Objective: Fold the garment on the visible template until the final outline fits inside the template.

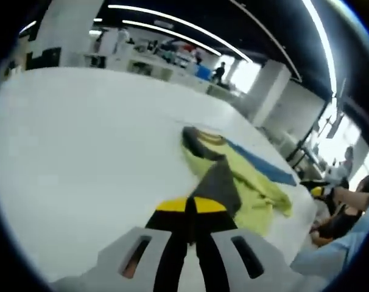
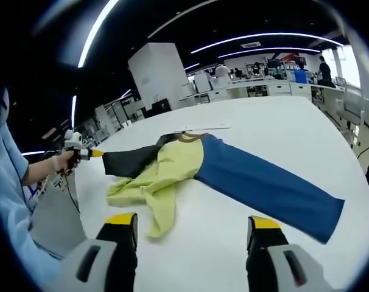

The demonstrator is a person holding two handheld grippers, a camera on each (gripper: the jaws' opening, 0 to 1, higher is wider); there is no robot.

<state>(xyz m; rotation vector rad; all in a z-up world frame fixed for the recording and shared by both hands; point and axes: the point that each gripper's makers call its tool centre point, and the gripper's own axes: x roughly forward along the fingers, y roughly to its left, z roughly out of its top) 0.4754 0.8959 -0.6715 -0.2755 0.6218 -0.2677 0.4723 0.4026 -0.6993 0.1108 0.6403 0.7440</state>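
Our left gripper (image 1: 190,210) pinches the dark grey sleeve (image 1: 218,182) of the yellow-green, grey and blue cloth garment (image 2: 178,161), pulling it taut ahead of its jaws, while our right gripper (image 2: 190,234) waits wide open, the garment on the white table (image 2: 282,128) just beyond its tips, ready to fold.

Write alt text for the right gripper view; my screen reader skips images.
A yellow-green garment with a dark sleeve lies crumpled on a white table, partly over a blue template. The right tongs hover open; the left tongs pinch the sleeve.

One garment (image 2: 196,167), two grippers (image 1: 190,207), one table (image 1: 81,158).
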